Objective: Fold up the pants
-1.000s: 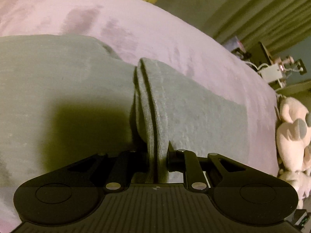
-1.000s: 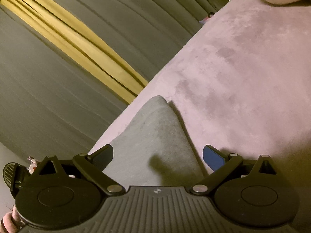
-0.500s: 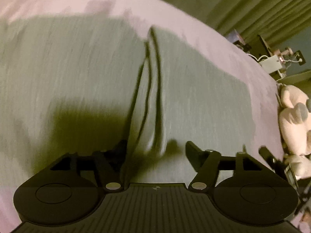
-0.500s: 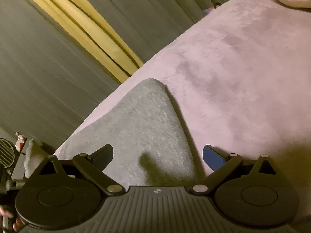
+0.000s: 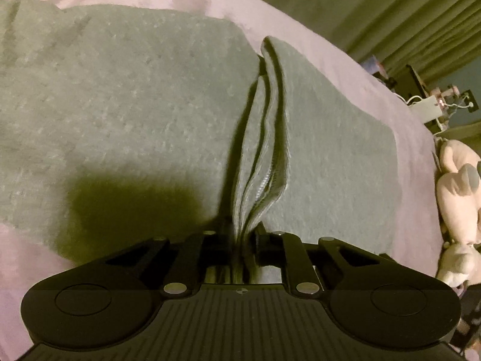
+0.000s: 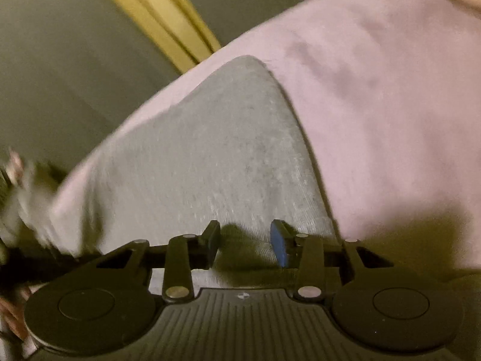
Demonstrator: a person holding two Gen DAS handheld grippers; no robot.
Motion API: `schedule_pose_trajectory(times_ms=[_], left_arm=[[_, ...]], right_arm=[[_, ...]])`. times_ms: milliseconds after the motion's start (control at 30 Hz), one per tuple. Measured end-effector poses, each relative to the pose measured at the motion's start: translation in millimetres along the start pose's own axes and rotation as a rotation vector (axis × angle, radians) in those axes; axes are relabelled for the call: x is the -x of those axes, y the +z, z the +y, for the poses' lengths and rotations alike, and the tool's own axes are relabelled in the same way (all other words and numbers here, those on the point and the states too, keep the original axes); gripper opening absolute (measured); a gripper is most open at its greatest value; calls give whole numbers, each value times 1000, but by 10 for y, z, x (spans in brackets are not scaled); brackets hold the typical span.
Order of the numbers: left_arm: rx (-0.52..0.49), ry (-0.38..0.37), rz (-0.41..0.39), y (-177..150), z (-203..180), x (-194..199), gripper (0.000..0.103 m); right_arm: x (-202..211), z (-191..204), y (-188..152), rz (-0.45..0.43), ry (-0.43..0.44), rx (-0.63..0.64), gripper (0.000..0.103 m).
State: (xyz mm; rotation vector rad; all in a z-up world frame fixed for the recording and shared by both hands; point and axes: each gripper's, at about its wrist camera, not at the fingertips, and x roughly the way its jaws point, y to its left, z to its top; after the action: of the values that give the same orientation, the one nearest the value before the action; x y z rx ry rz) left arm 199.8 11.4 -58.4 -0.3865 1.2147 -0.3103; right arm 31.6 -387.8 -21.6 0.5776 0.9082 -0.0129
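Grey pants [image 5: 120, 114] lie spread on a lilac bed cover [image 5: 345, 72]. My left gripper [image 5: 242, 240] is shut on a layered edge of the pants [image 5: 264, 162], which stands up in a ridge running away from the fingers. In the right wrist view a folded grey part of the pants [image 6: 210, 156] lies flat with a rounded corner at the far end. My right gripper [image 6: 245, 240] is low over this cloth, its jaws partly closed with a gap between the blue pads [image 6: 278, 245]; nothing shows between them.
A pale plush toy [image 5: 460, 186] lies at the bed's right edge. Grey-green curtains [image 5: 375, 6] with a yellow strip [image 6: 168, 21] hang behind the bed. A cluttered side table with cables [image 5: 427, 105] stands at far right.
My left gripper opened half a second ago and is now shut again on the pants edge. My right gripper's jaws have narrowed from wide open and moved further over the cloth.
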Motion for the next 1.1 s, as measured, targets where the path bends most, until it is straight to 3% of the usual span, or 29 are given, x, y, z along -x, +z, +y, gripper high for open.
schedule_pose_trajectory(times_ms=[100,167,267,333,400,467,567,733,833,867,933,1000,1067,1100], left_arm=[[62,-21,34,-29,24,-27,18],[97,-12,72,-67,126,-50,32],[149,-36,63,-92,251,25,35],[143,-9,6,-66,224,159,39],[75,-15,-72,-38,119,319,46],[16,-43,-154,28,-32,464,65],[-44,-108,-248,185,-285,541,76],[-64,-166,-248,523,-620,196,72],[-61,-263,-162,582,-670,-56,59],[-59,-272,-151,608,-698,-133,61],[-48,-197,-175,672,-665,-257,62],[-12,-98,-168,790,-533,-387,55],[65,-94,-120,896,-346,-489,30],[96,-102,-105,930,-284,-498,26]], right_arm=[[46,205,-56,18,-88,146,38],[60,250,-84,19,-113,191,40],[88,245,-60,15,-82,191,53],[98,215,-32,17,-55,175,58],[91,176,-21,5,-20,150,63],[102,110,-14,-4,42,106,65],[57,10,-12,-17,87,37,65],[-33,-148,11,-45,150,-62,66],[-68,-188,28,-56,169,-86,66],[-76,-190,27,-57,168,-85,66],[-102,-168,34,-58,167,-74,67],[-99,-166,26,-57,166,-69,67],[-123,-172,32,-59,168,-67,69],[-124,-171,31,-58,170,-66,69]])
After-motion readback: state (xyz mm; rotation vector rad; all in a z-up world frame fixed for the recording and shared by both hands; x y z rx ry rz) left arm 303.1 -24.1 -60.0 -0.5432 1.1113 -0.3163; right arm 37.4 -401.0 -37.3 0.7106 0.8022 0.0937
